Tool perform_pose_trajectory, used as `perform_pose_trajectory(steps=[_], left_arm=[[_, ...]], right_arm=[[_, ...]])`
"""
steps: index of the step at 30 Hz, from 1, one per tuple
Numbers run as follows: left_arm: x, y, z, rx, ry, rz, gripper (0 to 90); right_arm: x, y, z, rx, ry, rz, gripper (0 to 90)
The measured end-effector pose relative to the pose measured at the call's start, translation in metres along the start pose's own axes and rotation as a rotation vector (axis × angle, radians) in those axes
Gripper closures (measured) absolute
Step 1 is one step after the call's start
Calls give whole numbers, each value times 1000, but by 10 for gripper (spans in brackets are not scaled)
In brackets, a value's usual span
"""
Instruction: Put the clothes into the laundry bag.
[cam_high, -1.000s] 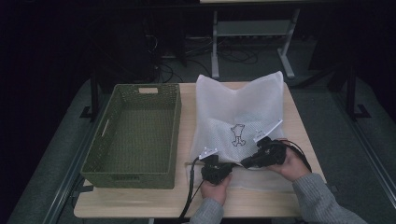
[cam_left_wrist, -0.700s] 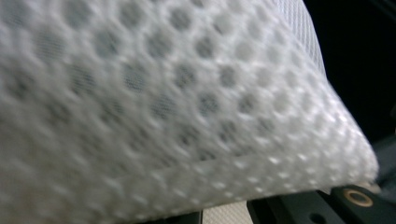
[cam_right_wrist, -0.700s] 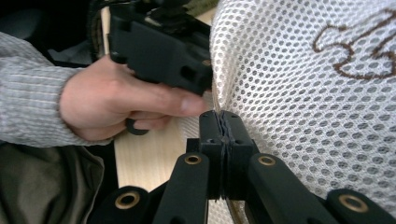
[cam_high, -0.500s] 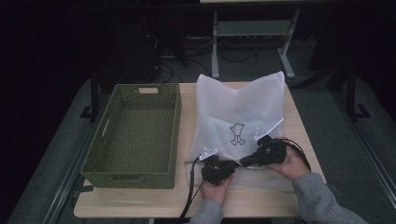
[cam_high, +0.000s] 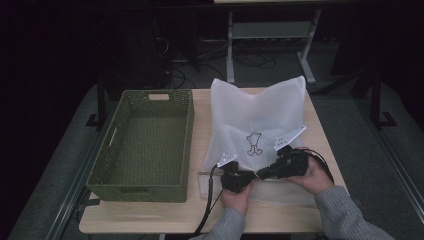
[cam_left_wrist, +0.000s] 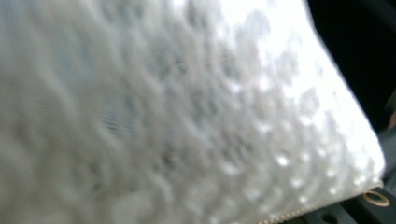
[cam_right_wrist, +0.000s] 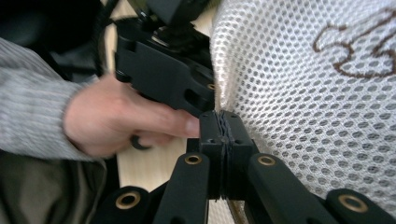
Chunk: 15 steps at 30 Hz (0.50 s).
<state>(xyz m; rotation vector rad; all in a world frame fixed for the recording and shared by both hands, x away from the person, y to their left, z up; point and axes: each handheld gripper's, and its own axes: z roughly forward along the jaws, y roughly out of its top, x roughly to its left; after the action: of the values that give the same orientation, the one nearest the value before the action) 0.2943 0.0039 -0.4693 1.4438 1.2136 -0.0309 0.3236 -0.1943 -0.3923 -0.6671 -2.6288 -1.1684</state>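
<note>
High view: a white mesh bag lies on the wooden table, just right of a green woven basket. Both grippers work at the bag's near edge. The right gripper has its jaws pressed together, clamping the mesh at that edge; its own view confirms the pinch. The left gripper, close beside it, has just been closing its jaws; mesh covers its camera, and whether it grips cannot be told.
</note>
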Motion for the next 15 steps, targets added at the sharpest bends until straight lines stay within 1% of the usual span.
perform_pose_trajectory(steps=[1, 2, 3, 4, 5, 6, 7, 8, 9, 10, 12, 13, 14, 15], left_arm=[[-2, 2, 0, -25, -6, 4, 780], [-2, 2, 0, -25, -6, 4, 778], [-2, 4, 2, -26, 2, 7, 775], [-2, 4, 3, -17, 11, 7, 767], [-1, 0, 5, -11, 29, 5, 759], [-1, 0, 5, -11, 29, 5, 745], [1, -5, 5, 18, 41, 16, 723], [1, -5, 5, 18, 41, 16, 695], [2, -9, 3, 50, 62, 30, 695], [2, -12, 1, 77, 77, 43, 644], [3, -17, -4, 115, 98, 73, 584], [4, -21, -13, 148, 119, 94, 537], [4, -23, -17, 167, 121, 103, 526], [5, -25, -22, 183, 120, 110, 520]], right_arm=[[2, 2, -4, -26, 9, 0, 886], [2, 2, -4, -26, 9, 0, 886], [5, 5, -11, -56, 16, -6, 886], [5, 5, -11, -48, 6, -10, 886], [4, 4, -11, -35, -3, -7, 886], [4, 4, -11, -35, -3, -7, 886], [0, 0, -8, -24, 4, 12, 884], [0, 0, -8, -24, 4, 12, 884], [-2, -2, -6, -18, 2, 18, 883], [-5, -6, -2, 1, -3, 30, 881], [-10, -11, 5, 28, -8, 49, 878], [-14, -14, 12, 51, -17, 62, 874], [-15, -16, 15, 66, -28, 65, 872], [-17, -17, 19, 86, -48, 64, 870]])
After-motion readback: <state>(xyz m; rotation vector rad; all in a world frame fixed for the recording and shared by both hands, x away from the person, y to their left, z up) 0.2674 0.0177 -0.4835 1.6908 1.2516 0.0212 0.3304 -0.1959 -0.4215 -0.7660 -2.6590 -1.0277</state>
